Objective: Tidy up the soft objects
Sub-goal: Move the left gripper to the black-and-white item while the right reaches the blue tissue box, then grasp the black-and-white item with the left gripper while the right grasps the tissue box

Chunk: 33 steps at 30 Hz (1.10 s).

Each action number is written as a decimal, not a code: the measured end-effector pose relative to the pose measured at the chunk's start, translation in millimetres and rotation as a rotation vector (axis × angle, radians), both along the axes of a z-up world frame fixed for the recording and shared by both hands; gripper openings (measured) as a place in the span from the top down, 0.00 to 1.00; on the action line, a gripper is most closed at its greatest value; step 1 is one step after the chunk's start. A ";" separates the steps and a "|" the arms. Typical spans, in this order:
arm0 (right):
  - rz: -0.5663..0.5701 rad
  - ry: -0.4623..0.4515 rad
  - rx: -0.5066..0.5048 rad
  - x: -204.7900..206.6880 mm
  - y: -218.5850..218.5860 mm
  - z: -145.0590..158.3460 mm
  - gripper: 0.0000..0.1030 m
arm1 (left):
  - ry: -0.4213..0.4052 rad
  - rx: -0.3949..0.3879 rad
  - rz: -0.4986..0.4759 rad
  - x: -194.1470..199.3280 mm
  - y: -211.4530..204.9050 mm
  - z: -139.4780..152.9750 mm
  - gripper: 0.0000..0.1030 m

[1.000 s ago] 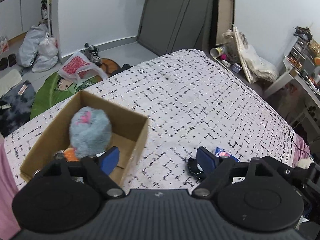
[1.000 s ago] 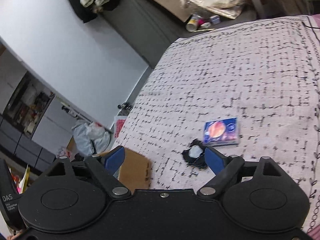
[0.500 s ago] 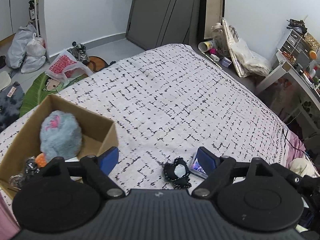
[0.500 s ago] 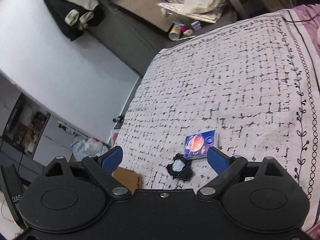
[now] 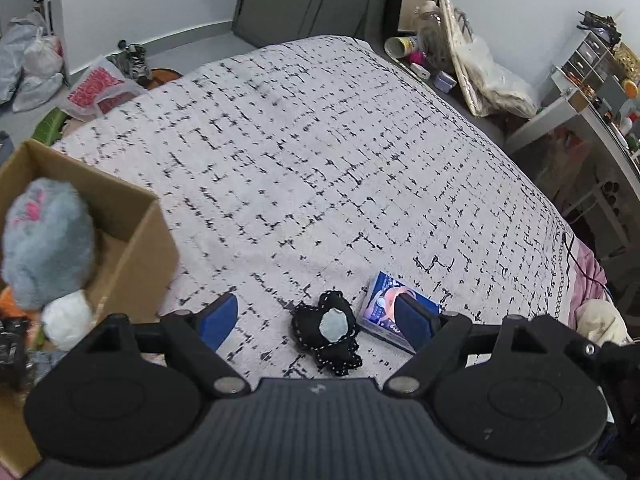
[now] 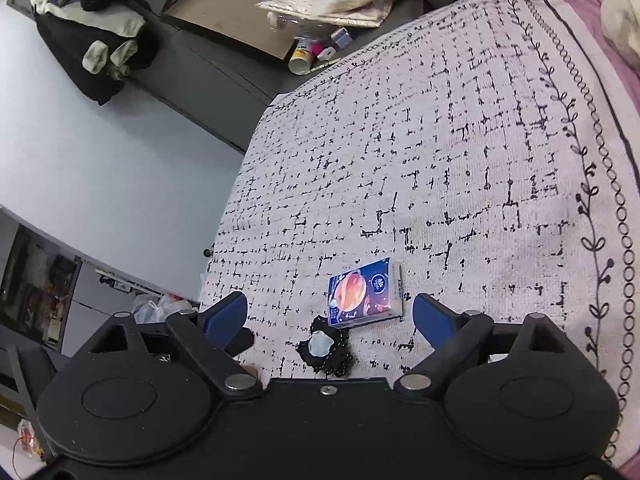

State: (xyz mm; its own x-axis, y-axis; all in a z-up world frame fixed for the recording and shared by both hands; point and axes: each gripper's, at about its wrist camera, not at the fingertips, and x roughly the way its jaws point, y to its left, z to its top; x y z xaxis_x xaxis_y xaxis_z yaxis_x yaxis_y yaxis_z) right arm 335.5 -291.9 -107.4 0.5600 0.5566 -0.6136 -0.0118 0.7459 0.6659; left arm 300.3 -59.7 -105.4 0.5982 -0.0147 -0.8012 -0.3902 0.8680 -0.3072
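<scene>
A small black soft toy [image 5: 332,330] with a pale patch lies on the patterned bed cover [image 5: 320,152]; it also shows in the right wrist view [image 6: 325,350]. A blue tissue pack [image 5: 382,304] lies just right of it, also in the right wrist view [image 6: 364,294]. A cardboard box [image 5: 136,232] at the left holds a fluffy grey-blue plush [image 5: 44,248] and other soft items. My left gripper [image 5: 316,322] is open above the black toy. My right gripper [image 6: 330,316] is open over the toy and the pack.
The bed's far edge meets a grey floor with plastic bags [image 5: 28,68] and a red-patterned bag [image 5: 100,94]. A shelf with clutter [image 5: 592,72] stands at the right. A pink sheet edge [image 6: 600,52] borders the cover.
My left gripper has swung right, away from the box, so the black toy now lies between its fingers. My right gripper has moved over the toy and the tissue pack.
</scene>
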 end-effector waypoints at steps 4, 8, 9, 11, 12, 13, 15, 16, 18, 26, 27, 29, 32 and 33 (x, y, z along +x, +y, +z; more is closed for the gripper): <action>-0.018 0.012 0.014 8.1 2.3 -18.3 0.26 | -0.029 -0.017 -0.004 4.5 0.0 -18.2 0.21; -0.015 0.042 0.015 15.8 7.4 -38.0 0.31 | -0.015 -0.078 0.008 8.9 2.8 -37.4 0.21; -0.017 0.050 0.015 17.2 8.4 -42.3 0.31 | -0.010 -0.085 0.004 9.9 2.5 -41.5 0.22; -0.026 0.073 0.020 20.5 9.6 -50.2 0.31 | -0.001 -0.089 -0.003 11.5 2.1 -49.8 0.22; -0.027 0.080 0.023 21.5 10.9 -52.9 0.31 | 0.004 -0.089 -0.001 12.3 2.8 -53.3 0.23; -0.024 0.084 0.024 22.8 12.7 -56.0 0.31 | 0.009 -0.087 0.012 12.4 4.1 -57.3 0.25; -0.014 0.090 0.010 24.9 17.0 -60.2 0.31 | 0.011 -0.092 0.044 11.5 7.9 -62.4 0.26; -0.005 0.092 0.003 25.5 19.7 -62.2 0.31 | 0.010 -0.101 0.056 11.2 10.2 -64.9 0.27; 0.005 0.086 -0.011 25.4 23.3 -64.4 0.32 | 0.010 -0.117 0.059 12.5 12.4 -69.2 0.28; 0.035 0.071 -0.044 29.4 36.4 -71.8 0.32 | -0.008 -0.102 0.065 17.3 14.6 -76.9 0.43; 0.035 0.066 -0.045 30.2 37.6 -72.7 0.32 | -0.013 -0.106 0.067 17.6 15.4 -77.8 0.44; 0.040 0.052 -0.052 31.5 39.7 -73.9 0.32 | -0.019 -0.103 0.064 18.5 15.7 -78.2 0.47; 0.048 0.038 -0.078 32.4 42.2 -74.2 0.41 | -0.028 -0.112 0.047 19.6 14.7 -78.2 0.63; 0.052 0.037 -0.094 32.1 42.5 -73.6 0.46 | -0.030 -0.122 0.039 20.2 14.4 -78.4 0.71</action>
